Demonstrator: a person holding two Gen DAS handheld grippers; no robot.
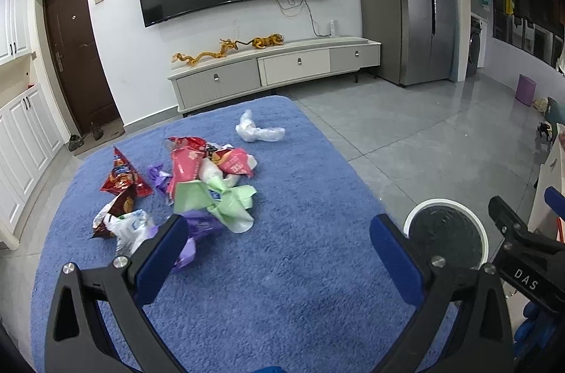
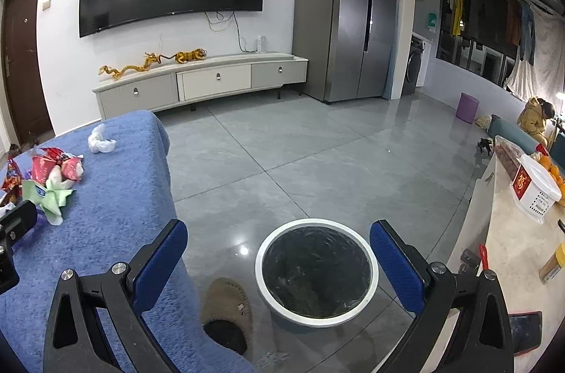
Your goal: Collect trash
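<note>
Trash pile: crumpled wrappers and bags in red, pink, green, purple, heaped toward the left edge of the blue-covered bench. One white crumpled bag lies apart, nearer the far edge. Bin: white rim, dark liner, on the floor off the bench's right edge, apparently set there to receive the trash; contents indistinct. Left tool: jaws apart, empty, near the pile; its finger hides part of a purple wrapper. Right tool: jaws apart, empty, above the bin.
</note>
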